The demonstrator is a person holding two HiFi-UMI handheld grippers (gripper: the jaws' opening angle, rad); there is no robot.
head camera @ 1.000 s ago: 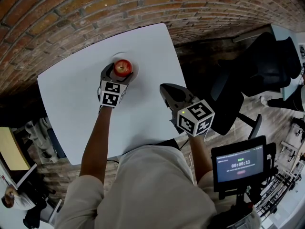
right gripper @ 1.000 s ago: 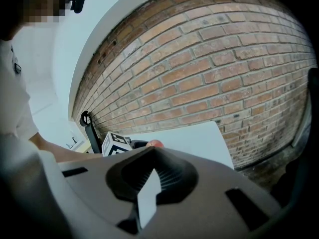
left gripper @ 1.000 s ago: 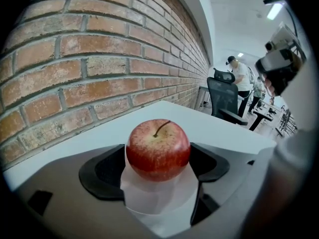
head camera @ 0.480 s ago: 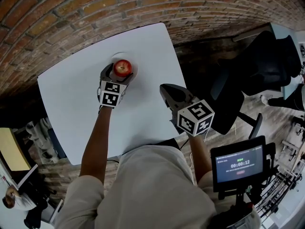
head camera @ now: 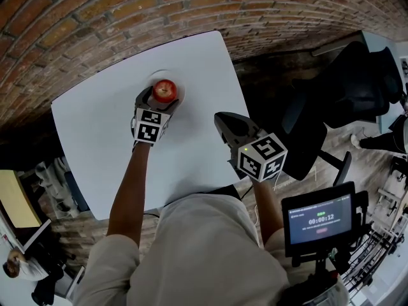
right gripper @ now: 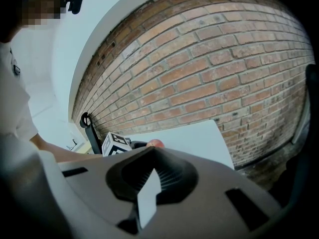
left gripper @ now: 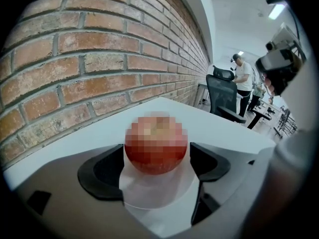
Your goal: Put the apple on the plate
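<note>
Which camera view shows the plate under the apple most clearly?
The left gripper view: the white plate lies close, below the apple. The head view shows only its faint rim; the right gripper view does not show it.

Apple between the jaws, on the plate

The left gripper (left gripper: 157,163) has its jaws set wide, one close on each side of a red apple (left gripper: 156,143) resting on a white plate (left gripper: 149,195); contact is unclear. The white table (left gripper: 214,128) runs beside a brick wall (left gripper: 89,68). Beyond it are an office chair (left gripper: 219,96) and a standing person (left gripper: 244,83).
</note>
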